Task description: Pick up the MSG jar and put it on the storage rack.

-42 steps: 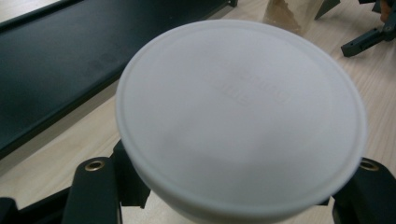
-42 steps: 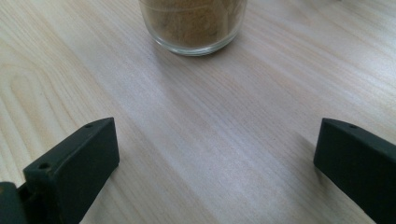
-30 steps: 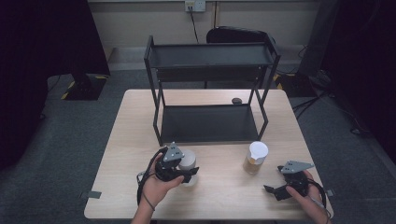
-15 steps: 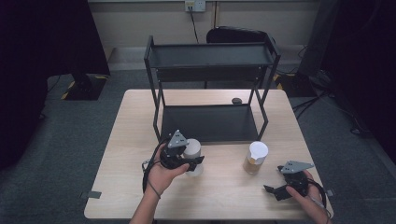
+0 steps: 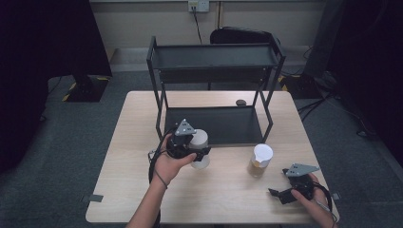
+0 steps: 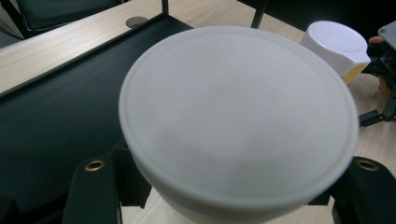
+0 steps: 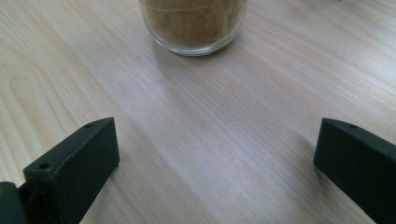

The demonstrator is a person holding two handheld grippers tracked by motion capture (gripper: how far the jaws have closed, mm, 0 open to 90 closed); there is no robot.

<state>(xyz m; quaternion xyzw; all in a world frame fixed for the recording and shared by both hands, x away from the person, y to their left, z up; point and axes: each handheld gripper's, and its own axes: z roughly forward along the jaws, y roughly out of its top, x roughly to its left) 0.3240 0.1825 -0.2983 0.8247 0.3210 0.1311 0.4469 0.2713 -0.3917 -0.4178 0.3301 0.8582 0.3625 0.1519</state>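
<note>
Left gripper was clamped on a white-lidded jar, jaws closed onto its sides just under the lid. Jar looked pale and translucent-white, with a round flat lid carrying faint embossed lettering too blurred to read. It was held just in front of the black rack, near the front-left corner of the rack's bottom shelf. Whether it sat on the table or was lifted clear, couldn't tell.

Right gripper was well off to the rack's front right, jaws spread wide with nothing between them. A second jar, clear glass with brown powder and a white lid, stood between that gripper and the rack.
</note>
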